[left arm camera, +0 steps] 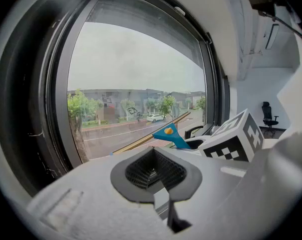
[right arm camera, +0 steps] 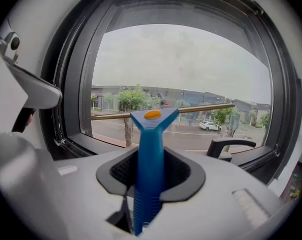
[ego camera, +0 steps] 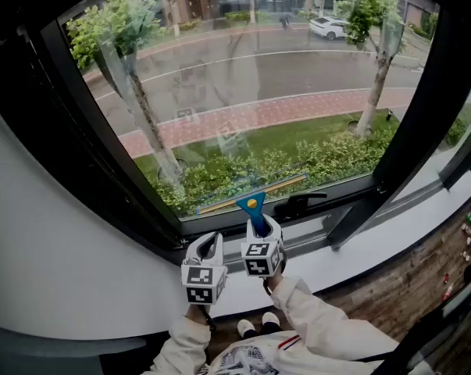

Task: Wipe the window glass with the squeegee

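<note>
In the head view the lower handle of the squeegee (ego camera: pixel 253 209) is hidden between the closed jaws of the right gripper (ego camera: pixel 263 229), and the sleeves (ego camera: pixel 329 330) at lower centre are cut off by the bottom edge. The window frame (ego camera: pixel 71 131) runs out past the top and both sides. Small coloured bits (ego camera: pixel 469 229) at the right edge are too small to tell. In the right gripper view the handle's end is lost in the slot at lower centre. In the left gripper view the blade's left end and most of the right gripper lie behind the body of the left gripper (left arm camera: pixel 153 171)
</note>
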